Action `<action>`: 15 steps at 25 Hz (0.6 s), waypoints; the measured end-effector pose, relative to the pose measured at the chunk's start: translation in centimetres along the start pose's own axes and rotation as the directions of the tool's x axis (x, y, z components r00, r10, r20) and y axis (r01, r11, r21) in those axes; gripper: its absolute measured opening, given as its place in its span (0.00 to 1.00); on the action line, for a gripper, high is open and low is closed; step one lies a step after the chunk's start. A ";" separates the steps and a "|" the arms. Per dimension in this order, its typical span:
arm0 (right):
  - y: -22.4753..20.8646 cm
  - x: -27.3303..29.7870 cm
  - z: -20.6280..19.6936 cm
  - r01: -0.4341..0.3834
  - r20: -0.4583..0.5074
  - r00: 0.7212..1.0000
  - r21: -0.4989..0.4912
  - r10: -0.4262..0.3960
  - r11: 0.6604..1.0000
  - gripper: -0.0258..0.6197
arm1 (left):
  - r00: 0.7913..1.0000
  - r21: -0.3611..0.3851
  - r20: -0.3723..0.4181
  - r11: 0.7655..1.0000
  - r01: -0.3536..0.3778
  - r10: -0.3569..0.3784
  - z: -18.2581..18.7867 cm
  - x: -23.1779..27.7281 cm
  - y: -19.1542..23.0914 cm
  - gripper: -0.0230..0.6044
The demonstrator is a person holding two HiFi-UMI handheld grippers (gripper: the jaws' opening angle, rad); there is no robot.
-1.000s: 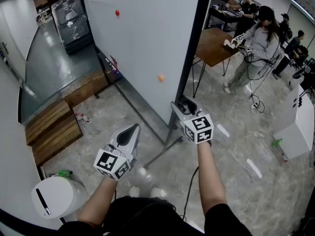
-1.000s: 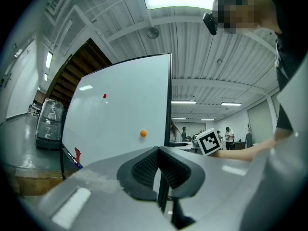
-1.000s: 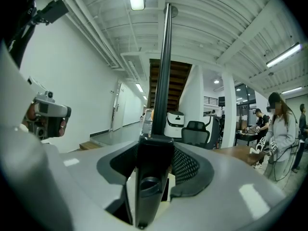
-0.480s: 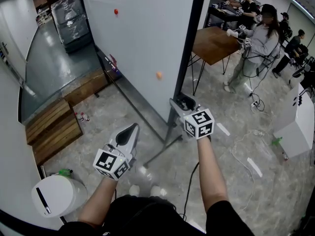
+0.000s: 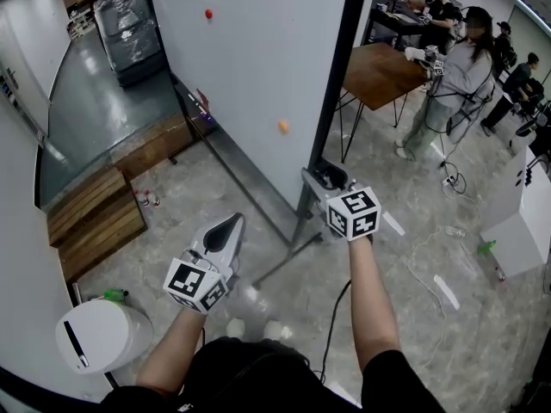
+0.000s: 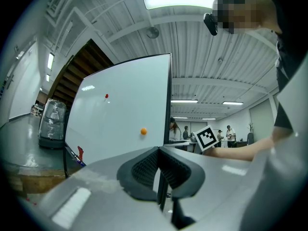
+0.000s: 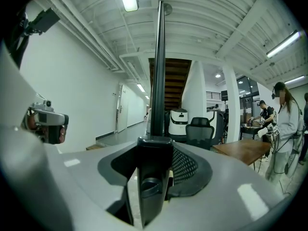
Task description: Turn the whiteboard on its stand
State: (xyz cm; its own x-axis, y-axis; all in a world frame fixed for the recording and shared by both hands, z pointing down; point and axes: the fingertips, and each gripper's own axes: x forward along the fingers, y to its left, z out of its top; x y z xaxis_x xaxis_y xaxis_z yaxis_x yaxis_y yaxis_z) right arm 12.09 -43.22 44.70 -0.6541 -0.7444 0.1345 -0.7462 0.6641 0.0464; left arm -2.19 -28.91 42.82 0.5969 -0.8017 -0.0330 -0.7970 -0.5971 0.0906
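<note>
The tall whiteboard [image 5: 250, 76] stands on its black stand, with a red magnet [image 5: 207, 13] and an orange magnet [image 5: 282, 126] on its face. My right gripper [image 5: 323, 179] is clamped on the board's black side post [image 5: 336, 101] at its near edge. In the right gripper view that post [image 7: 158, 81] runs straight up between the pads of the right gripper [image 7: 154, 172]. My left gripper [image 5: 225, 228] hangs in the air to the left of the stand's foot, shut and holding nothing. Its view looks at the whiteboard [image 6: 120, 124] past the left gripper [image 6: 159, 170].
The stand's foot bar [image 5: 280, 261] reaches across the floor towards me. Wooden pallets [image 5: 95, 218] and a white round machine [image 5: 99, 335] are at the left. A wooden table [image 5: 379, 71], a person [image 5: 456, 67], floor cables [image 5: 430, 256] and a white cabinet [image 5: 521, 222] are at the right.
My right gripper has shifted slightly up and to the right while staying on the board's edge post. The left gripper has stayed where it was.
</note>
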 end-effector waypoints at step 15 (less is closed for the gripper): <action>1.1 -2.9 -0.2 -0.036 -0.028 0.999 0.012 0.036 0.999 0.35 | 1.000 0.006 0.005 1.000 -0.016 0.016 0.4 -1.4 0.5 0.04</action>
State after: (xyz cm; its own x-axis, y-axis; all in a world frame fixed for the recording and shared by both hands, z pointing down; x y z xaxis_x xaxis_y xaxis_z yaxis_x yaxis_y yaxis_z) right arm 13.13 -40.32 44.61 -0.6768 -0.7178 0.1634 -0.7238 0.6894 0.0302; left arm -3.48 -28.06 42.47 0.5834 -0.8114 -0.0361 -0.8072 -0.5841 0.0847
